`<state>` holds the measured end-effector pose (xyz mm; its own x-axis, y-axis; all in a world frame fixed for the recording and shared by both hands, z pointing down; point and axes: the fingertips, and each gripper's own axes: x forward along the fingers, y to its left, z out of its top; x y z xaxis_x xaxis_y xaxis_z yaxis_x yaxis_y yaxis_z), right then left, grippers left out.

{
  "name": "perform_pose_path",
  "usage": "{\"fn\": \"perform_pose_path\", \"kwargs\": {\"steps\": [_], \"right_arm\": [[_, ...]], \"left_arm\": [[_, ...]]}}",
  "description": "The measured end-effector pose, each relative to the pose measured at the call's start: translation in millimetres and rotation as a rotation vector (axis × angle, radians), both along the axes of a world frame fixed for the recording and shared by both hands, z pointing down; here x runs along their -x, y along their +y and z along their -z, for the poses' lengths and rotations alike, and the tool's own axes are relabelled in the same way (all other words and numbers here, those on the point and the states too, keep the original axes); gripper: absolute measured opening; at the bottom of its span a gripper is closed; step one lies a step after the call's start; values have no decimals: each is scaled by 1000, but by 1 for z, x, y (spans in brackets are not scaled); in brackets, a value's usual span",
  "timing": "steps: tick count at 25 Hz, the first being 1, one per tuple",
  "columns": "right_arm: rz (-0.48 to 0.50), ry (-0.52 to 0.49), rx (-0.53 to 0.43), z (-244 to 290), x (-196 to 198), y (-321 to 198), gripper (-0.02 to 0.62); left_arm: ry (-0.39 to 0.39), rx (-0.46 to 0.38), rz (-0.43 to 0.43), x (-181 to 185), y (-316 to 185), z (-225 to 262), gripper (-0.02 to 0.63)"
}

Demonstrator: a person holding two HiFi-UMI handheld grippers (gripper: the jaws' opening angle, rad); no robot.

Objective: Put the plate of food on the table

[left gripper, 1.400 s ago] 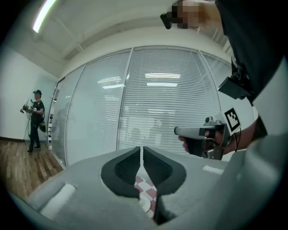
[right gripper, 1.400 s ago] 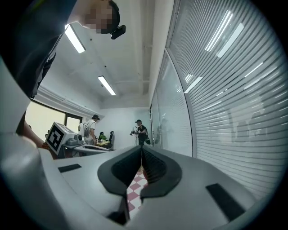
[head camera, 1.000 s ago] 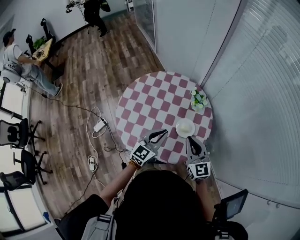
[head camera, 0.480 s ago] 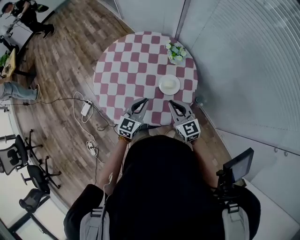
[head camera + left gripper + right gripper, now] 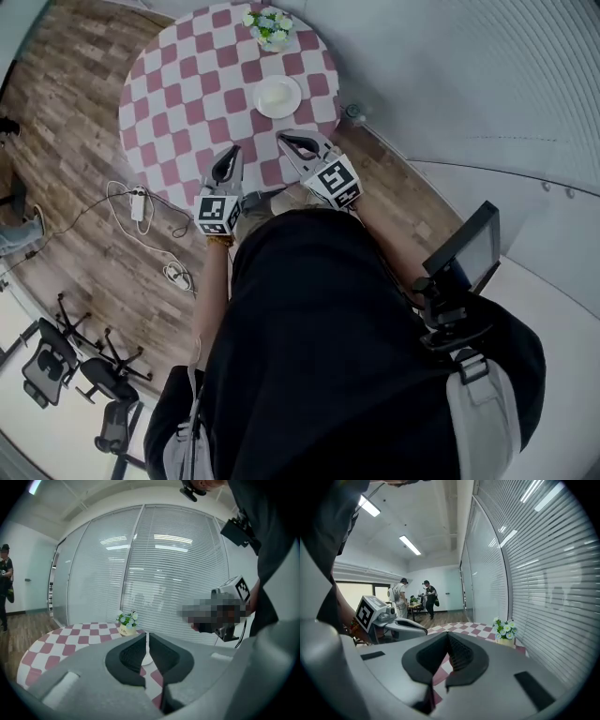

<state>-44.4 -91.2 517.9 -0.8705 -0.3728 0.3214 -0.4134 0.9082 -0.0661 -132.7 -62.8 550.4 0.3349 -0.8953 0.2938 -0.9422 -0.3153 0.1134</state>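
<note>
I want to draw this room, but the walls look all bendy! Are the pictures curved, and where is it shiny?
Head view: the wide lens bows the floor and wall around the round table. Left gripper view: dark rounded corners, and bright streaks glare on the blinds. Right gripper view: the blinds curve too, and the ceiling lights show as bright strips.

Office environment: swivel chairs [image 5: 44, 367] on wood-plank floor [image 5: 84, 272], blind-covered glass partitions [image 5: 159, 573], ceiling strip lights [image 5: 409, 544], cabled power strip [image 5: 138, 202].
</note>
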Motion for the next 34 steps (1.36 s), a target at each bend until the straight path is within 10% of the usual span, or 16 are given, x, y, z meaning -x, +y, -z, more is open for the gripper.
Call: {"fn": "perform_pose_path", "kwargs": {"steps": [34], "right_arm": [[104,85,73,-33,51,16,9]], "left_arm": [[43,117,21,31,23,-40,25]]}}
